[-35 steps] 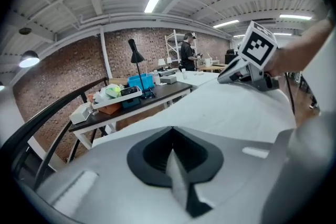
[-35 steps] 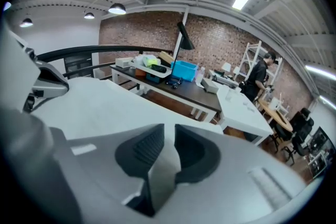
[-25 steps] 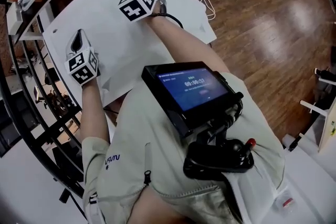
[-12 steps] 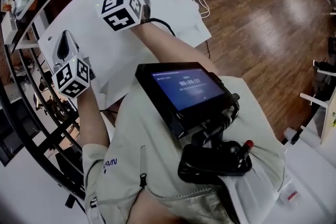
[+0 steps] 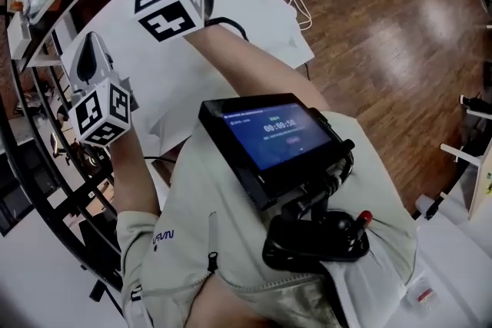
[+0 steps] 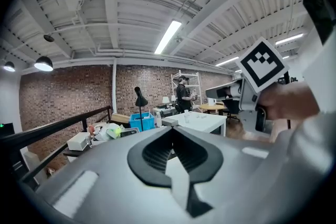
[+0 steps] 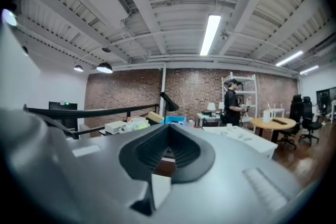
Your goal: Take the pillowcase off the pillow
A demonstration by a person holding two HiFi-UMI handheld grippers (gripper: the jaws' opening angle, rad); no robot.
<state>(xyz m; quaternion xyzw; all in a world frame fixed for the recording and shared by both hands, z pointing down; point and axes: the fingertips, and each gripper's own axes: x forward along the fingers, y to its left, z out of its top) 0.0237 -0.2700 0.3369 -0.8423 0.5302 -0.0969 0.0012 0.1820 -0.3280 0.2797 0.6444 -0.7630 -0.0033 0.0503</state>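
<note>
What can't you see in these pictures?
- Gripper views: the bodies of the left gripper and right gripper hide the pillowcase, bar a white sliver.
- Head view: marker cubes hide where the jaws pinch it.
- Head view: whether a pillow is inside; only white cloth shows.
- Head view: the chest screen's print is too small.

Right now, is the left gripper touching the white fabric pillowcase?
Touching. The left gripper view shows the left gripper shut on a strip of white fabric pillowcase.
</note>
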